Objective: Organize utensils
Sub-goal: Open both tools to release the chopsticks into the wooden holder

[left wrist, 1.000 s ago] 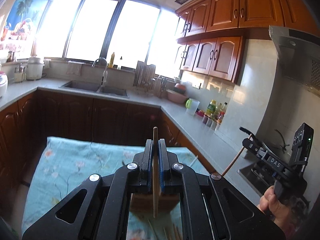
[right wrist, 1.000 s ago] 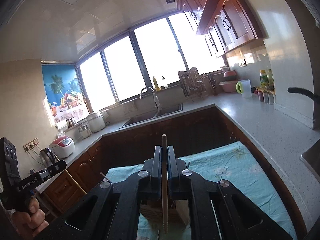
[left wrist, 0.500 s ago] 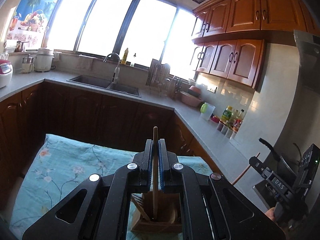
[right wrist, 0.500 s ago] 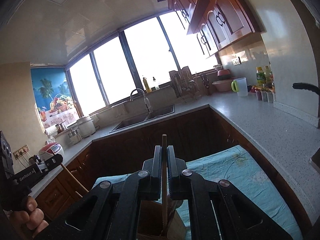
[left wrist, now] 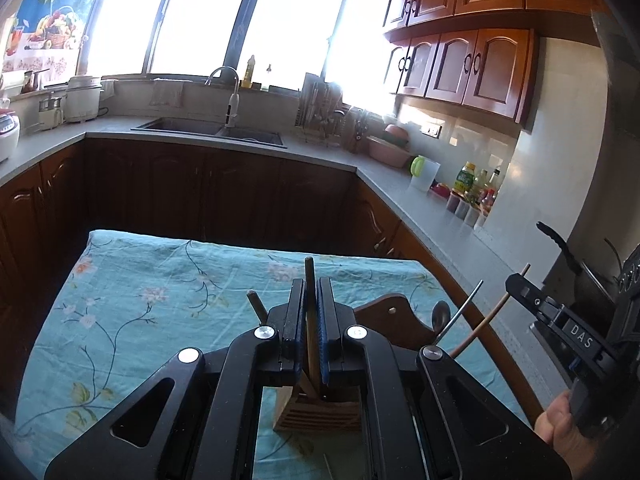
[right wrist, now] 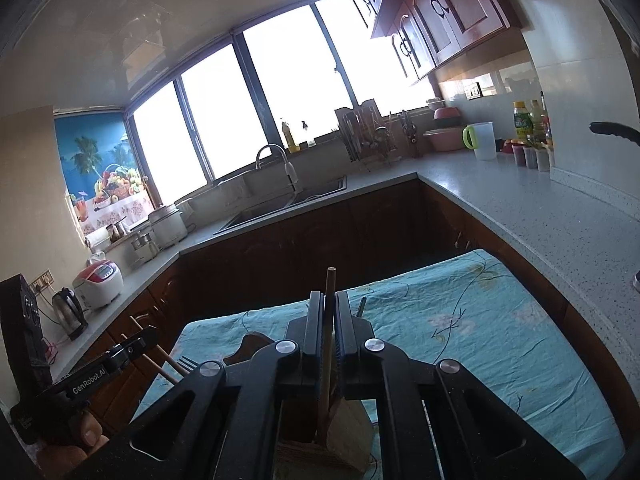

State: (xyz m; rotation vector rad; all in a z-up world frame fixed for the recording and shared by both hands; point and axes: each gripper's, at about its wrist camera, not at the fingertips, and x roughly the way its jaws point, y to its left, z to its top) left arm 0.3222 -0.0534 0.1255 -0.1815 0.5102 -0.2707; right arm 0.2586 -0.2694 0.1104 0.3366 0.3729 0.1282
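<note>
- The left gripper (left wrist: 308, 312) was clenched on a wooden chopstick (left wrist: 309, 304), which stood nearly upright between its blue pads, tip poking above the jaws.
- The chopstick's lower end reached down into the wooden holder (left wrist: 318, 414), directly below the gripper on the floral cloth (left wrist: 140, 300).
- The right gripper (right wrist: 329, 320) likewise grasped a second chopstick (right wrist: 329, 292), upright, its lower end in the holder (right wrist: 344, 432) beneath.
- A fork (right wrist: 185, 363) and another stick (left wrist: 256, 306) leaned beside them.
- A dark wooden board (left wrist: 396, 316) lay just behind the holder.
</note>
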